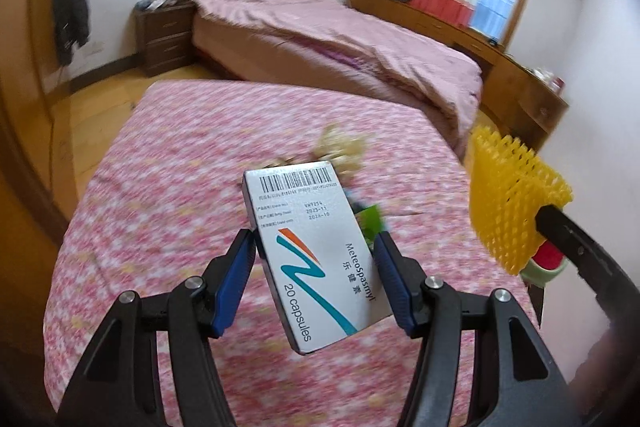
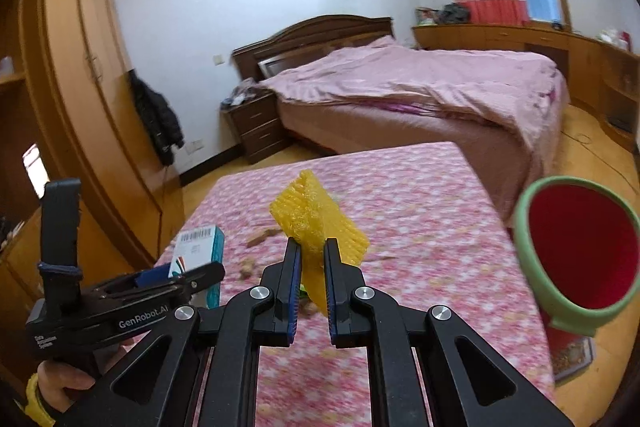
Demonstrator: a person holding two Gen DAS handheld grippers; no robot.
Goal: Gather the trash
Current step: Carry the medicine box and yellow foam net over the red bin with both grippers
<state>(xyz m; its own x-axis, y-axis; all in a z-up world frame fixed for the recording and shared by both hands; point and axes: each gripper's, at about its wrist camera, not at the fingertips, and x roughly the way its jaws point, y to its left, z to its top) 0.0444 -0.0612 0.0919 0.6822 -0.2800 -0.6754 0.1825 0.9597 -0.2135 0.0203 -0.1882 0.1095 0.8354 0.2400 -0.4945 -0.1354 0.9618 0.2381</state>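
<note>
Two grips at once: left gripper [image 1: 316, 247] fingers clamped on medicine box [image 1: 316, 259], long axis tilted, barcode end away; right gripper [image 2: 312, 259] fingers clamped on yellow foam net [image 2: 316, 223]. Only from right wrist: green-rimmed bin [image 2: 576, 251] beside desk [image 2: 440, 227]. Scraps [image 1: 340, 147] behind box.

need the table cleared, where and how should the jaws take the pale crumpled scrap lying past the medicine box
Grip the crumpled scrap across its raised middle, coming from above with open jaws. It lies low and loose on the pink floral tablecloth, a soft bunched lump with no rim or handle, so pinching its bulk probably holds best. Blur hides finer detail.
</note>
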